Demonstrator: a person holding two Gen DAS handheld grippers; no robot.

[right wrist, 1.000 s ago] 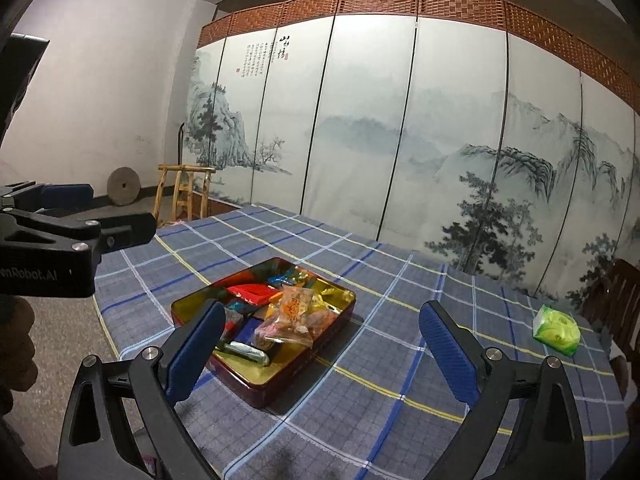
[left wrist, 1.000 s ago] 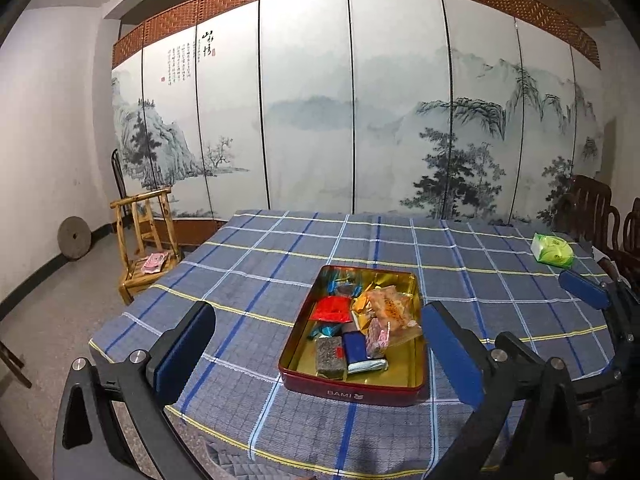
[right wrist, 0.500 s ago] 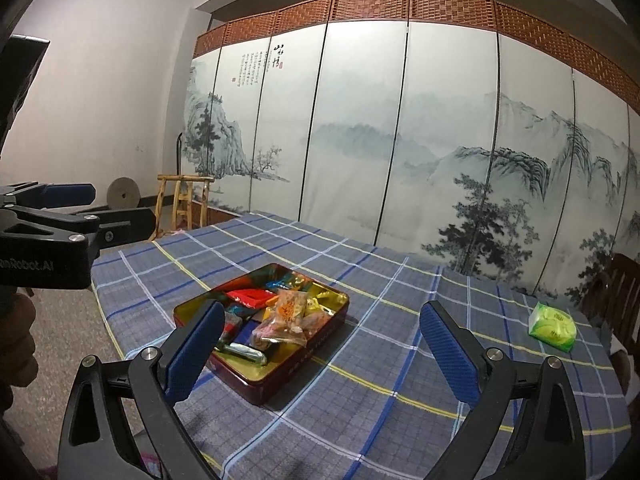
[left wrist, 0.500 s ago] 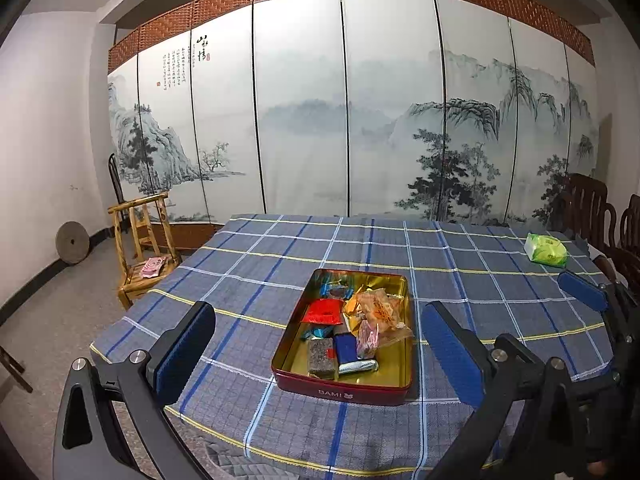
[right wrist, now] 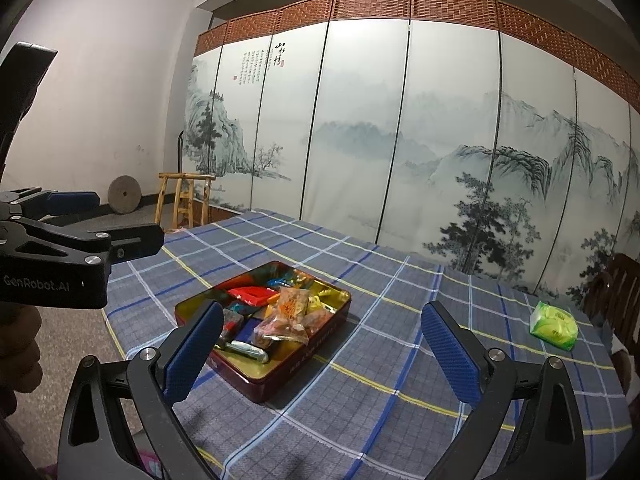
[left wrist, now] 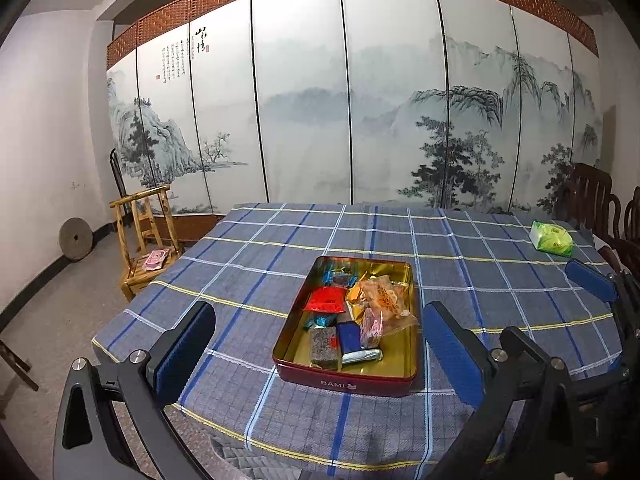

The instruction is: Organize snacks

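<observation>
A red tin tray (left wrist: 344, 383) (right wrist: 280, 376) with a gold inside sits near the front of the blue plaid table (left wrist: 480, 280). It holds several wrapped snacks: a red packet (left wrist: 326, 300), a clear bag of orange pastries (left wrist: 384, 300) (right wrist: 290, 312), a dark blue bar (left wrist: 349, 336). A green pack (left wrist: 551, 238) (right wrist: 554, 325) lies alone at the far right of the table. My left gripper (left wrist: 320, 348) hangs open above the table's front edge, short of the tray. My right gripper (right wrist: 322, 348) is open too, to the tray's right, with nothing held.
A wooden chair (left wrist: 146, 240) stands left of the table with a pink packet on its seat. Dark wooden chairs (left wrist: 592, 196) line the right side. A painted folding screen (left wrist: 348, 120) closes off the back. A round stone (left wrist: 75, 239) leans on the left wall.
Both grippers have drawn back and lifted a little, so the tray sits slightly farther off in each view. Both stay open and nothing on the table has shifted.
</observation>
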